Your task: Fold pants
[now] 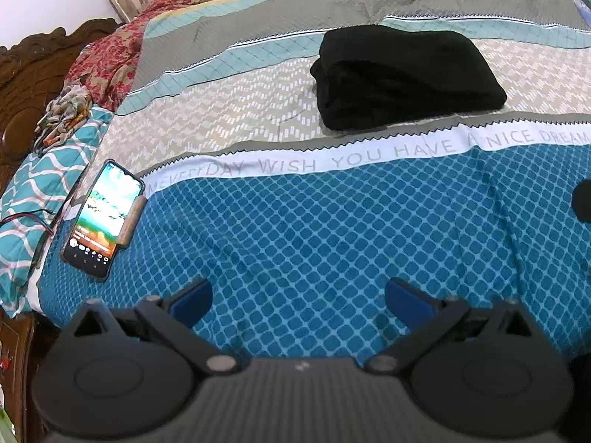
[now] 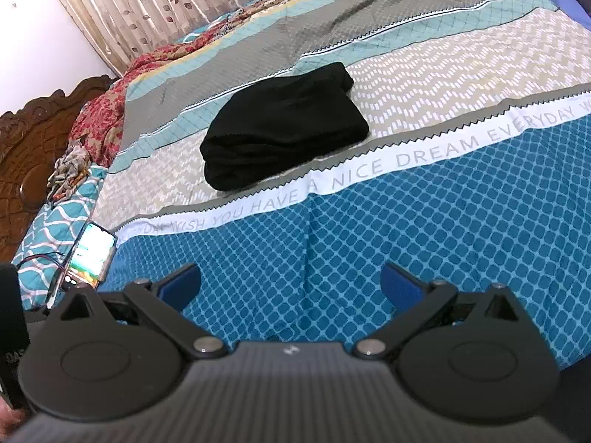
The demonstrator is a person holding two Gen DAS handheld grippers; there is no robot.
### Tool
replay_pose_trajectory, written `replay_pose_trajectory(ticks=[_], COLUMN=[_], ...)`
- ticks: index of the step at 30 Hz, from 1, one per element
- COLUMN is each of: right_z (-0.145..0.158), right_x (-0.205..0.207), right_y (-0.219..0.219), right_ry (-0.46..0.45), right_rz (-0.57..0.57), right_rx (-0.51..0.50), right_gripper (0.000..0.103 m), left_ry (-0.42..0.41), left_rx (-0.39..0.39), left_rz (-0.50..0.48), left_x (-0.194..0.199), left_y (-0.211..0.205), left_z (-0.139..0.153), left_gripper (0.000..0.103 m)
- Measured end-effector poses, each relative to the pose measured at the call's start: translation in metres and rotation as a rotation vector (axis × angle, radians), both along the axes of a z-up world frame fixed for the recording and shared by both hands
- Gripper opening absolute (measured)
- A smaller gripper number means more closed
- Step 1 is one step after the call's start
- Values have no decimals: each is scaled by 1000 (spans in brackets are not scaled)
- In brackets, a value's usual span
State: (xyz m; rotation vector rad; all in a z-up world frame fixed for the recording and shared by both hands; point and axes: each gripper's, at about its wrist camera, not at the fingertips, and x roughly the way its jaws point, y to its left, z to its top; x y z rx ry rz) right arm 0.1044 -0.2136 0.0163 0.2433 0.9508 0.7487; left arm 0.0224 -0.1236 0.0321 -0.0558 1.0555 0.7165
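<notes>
Both grippers' fingers [image 1: 192,295] [image 2: 400,288] spread empty; left view shows whole phone [image 1: 103,217].

Bed [image 1: 332,221] fills both views, covered by a patterned bedsheet [image 2: 424,221]: blue diamond grid at the near edge, a white band of grey lettering, then beige zigzag, teal and grey stripes toward the far edge. Carved dark wooden headboard [image 1: 33,74] at the bed's left end. Red floral blanket [image 1: 107,59] bunched along the far left corner, a teal wave-pattern pillow [image 1: 40,181] below it near the headboard. Beige leaf-print curtain [image 2: 147,7] behind the far edge, plain white wall [image 2: 40,29] to its left. Soft, even daylight.
</notes>
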Motion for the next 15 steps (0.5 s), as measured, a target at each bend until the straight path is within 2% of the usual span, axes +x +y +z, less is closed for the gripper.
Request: replay_pose_trajectory(ticks=[15], right_z=[-4], right_x=[0], right_y=[-1], right_ry=[34], right_rz=[1], right_rx=[3], right_gripper=[103], left_ry=[42], left_rx=[-11], left_rz=[-2], left_x=[1], left_y=[0], left_z=[-8], left_gripper=[103])
